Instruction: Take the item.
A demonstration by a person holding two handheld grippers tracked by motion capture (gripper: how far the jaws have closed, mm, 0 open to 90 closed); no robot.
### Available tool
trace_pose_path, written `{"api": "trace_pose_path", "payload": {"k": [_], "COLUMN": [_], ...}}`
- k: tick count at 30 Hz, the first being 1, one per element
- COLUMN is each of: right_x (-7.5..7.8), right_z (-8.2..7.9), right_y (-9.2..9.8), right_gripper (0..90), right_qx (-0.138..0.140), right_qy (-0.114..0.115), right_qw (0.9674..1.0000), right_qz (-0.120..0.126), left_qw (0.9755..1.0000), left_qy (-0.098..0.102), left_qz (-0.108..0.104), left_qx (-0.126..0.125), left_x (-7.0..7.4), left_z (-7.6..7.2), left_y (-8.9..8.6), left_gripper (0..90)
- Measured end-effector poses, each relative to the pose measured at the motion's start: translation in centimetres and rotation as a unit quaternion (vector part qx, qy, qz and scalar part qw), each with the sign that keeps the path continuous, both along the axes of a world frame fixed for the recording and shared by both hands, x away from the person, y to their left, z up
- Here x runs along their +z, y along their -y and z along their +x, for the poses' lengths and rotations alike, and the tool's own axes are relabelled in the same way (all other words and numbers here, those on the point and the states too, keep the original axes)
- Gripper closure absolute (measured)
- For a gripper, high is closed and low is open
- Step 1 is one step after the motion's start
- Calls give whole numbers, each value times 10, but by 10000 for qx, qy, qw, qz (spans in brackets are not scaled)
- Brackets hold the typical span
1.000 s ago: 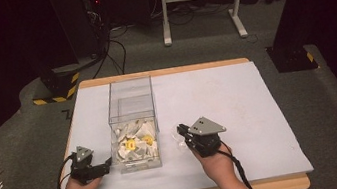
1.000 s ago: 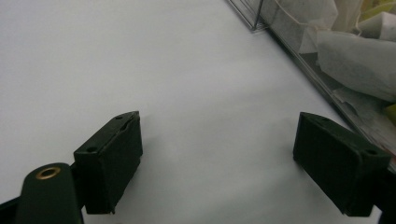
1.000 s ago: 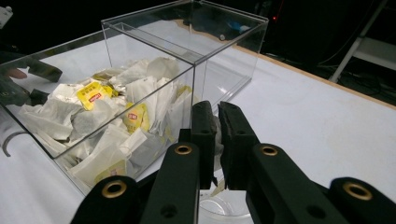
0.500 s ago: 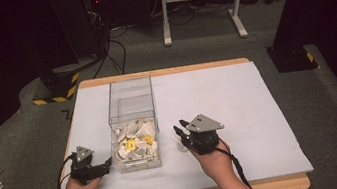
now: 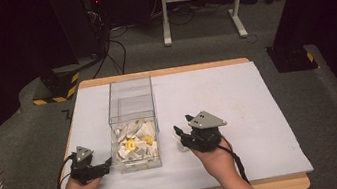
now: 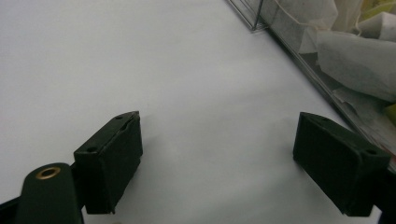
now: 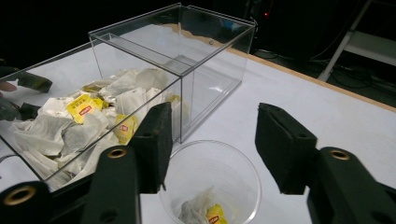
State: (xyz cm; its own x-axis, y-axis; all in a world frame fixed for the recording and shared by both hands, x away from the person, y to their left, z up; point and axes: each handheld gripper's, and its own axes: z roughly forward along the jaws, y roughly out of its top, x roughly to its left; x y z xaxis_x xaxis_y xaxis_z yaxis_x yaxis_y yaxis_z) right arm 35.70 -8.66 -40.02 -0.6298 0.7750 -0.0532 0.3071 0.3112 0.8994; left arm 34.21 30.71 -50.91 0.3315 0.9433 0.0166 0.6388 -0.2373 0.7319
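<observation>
A clear plastic box [image 5: 131,111] stands mid-table with two compartments. Its near compartment holds several white tea bags [image 5: 136,145] with yellow tags, which also lie at the left of the right gripper view as tea bags [image 7: 84,122]; the far compartment looks empty. My right gripper [image 7: 212,135] is open just above a clear cup [image 7: 236,175] that holds one tea bag [image 7: 201,212]. In the high view the right gripper [image 5: 181,126] sits right of the box. My left gripper [image 5: 107,163] is open, low over the white table at the box's near left corner, with nothing between its jaws [image 6: 219,135].
The white table cover [image 5: 237,94] stretches wide to the right and behind the box. The box wall [image 6: 327,79] runs close along the left gripper's right jaw. A white stand [image 5: 198,4] and cables lie on the floor beyond the table.
The right gripper has edged slightly left toward the box. The left hand and its gripper have not moved.
</observation>
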Motion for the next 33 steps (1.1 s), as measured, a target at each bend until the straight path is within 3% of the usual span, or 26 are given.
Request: {"api": "trace_pose_path", "payload": {"k": [10, 23, 33], "right_x": [-3, -8, -19], "right_z": [5, 11, 13], "right_y": [8, 36, 71], "right_gripper": [249, 228, 227], "right_qx": [-172, -537, -930], "right_qy": [-144, -235, -276], "right_qw": [9997, 9983, 9950], "right_qz": [-55, -38, -233], "left_qw": [10000, 10000, 10000], "left_qy": [-2, -1, -2], "left_qz": [24, 10, 11], "left_qx": [-12, -10, -8], "left_x": [0, 0, 0], "left_z": [0, 0, 0], "left_y": [0, 0, 0], "left_gripper": [159, 159, 159]}}
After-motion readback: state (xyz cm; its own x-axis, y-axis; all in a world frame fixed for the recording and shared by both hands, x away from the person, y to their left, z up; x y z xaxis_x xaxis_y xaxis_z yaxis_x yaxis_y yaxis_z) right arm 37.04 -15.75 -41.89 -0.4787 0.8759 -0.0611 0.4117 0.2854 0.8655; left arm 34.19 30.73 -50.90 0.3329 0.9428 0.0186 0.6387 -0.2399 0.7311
